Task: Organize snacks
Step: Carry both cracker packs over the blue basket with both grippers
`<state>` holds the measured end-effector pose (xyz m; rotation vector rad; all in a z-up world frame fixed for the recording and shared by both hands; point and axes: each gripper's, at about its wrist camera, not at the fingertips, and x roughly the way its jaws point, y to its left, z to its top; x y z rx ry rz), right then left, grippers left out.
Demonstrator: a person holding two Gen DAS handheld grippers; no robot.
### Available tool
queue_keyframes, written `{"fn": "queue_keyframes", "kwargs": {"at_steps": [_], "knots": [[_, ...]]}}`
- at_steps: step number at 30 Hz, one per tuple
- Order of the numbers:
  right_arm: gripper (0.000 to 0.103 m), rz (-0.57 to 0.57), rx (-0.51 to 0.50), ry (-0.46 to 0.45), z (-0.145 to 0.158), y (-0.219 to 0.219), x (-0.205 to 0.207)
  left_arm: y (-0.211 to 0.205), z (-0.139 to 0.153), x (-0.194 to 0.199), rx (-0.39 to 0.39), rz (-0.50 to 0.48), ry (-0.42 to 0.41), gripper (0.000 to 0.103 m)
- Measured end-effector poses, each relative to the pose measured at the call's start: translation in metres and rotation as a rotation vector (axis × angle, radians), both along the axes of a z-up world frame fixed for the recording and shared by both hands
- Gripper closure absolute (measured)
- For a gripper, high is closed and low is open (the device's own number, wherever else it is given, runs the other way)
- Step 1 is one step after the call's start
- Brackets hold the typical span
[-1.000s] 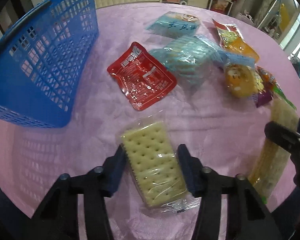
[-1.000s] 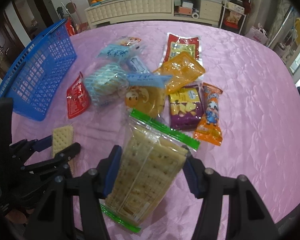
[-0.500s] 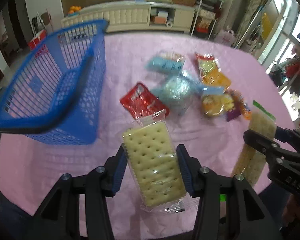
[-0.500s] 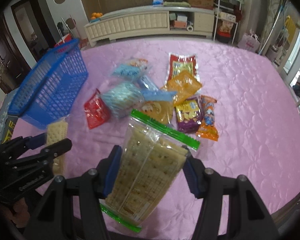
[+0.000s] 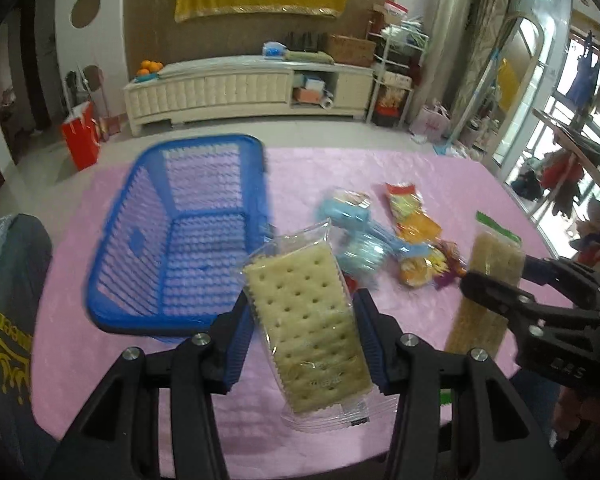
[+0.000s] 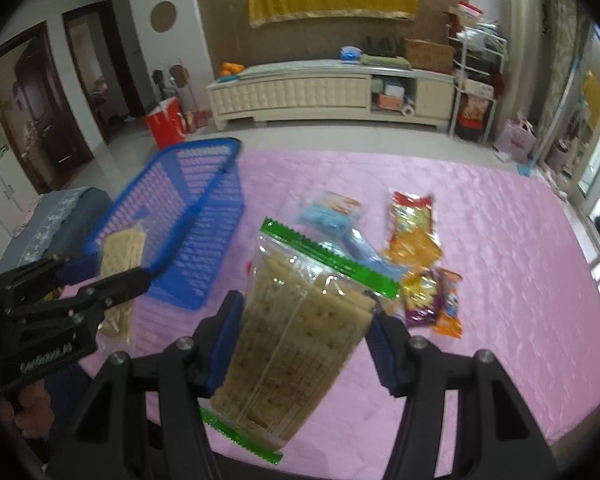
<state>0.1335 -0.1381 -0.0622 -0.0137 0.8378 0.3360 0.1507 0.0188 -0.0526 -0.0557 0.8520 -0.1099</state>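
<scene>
My left gripper (image 5: 302, 316) is shut on a clear-wrapped pack of pale crackers (image 5: 306, 320), held above the pink table beside the blue basket (image 5: 180, 236). My right gripper (image 6: 302, 328) is shut on a larger cracker bag with green sealed ends (image 6: 296, 332), also lifted off the table. In the left wrist view the right gripper (image 5: 496, 276) and its bag (image 5: 488, 288) show at the right. The right wrist view has the left gripper (image 6: 100, 264) with its pack (image 6: 120, 248) in front of the basket (image 6: 196, 216).
Loose snacks lie on the pink tablecloth (image 6: 480, 240): light blue packets (image 5: 352, 232), an orange and yellow packet (image 6: 414, 228), a purple bag (image 6: 422, 300) and an orange bag (image 6: 450, 304). A dark padded chair back (image 5: 12, 312) stands at the left table edge.
Both grippers have risen off the table with their cracker packs and tilted up, so the room behind now shows. The basket now appears lower and more to the middle of both views.
</scene>
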Motion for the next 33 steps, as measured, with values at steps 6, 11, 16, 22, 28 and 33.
{"fn": "queue_keyframes", "kwargs": {"at_steps": [6, 11, 16, 22, 28, 33], "knots": [[0.04, 0.052, 0.018, -0.026, 0.012, 0.036, 0.011, 0.049, 0.013, 0.003, 0.015, 0.049, -0.023, 0.057], [0.04, 0.096, 0.031, -0.039, 0.021, 0.066, 0.026, 0.083, 0.02, 0.007, 0.022, 0.079, -0.032, 0.057], [0.04, 0.154, 0.047, -0.059, 0.028, 0.097, 0.045, 0.107, 0.022, 0.015, 0.052, 0.111, -0.041, 0.057], [0.04, 0.19, 0.065, -0.072, 0.023, 0.13, 0.067, 0.128, 0.019, 0.024, 0.075, 0.143, -0.034, 0.057], [0.04, 0.217, -0.024, -0.09, 0.006, 0.173, 0.086, 0.143, 0.005, 0.04, 0.067, 0.166, -0.007, 0.057], [0.04, 0.206, -0.118, -0.055, -0.018, 0.191, 0.099, 0.142, -0.009, 0.05, 0.071, 0.15, 0.013, 0.057]]}}
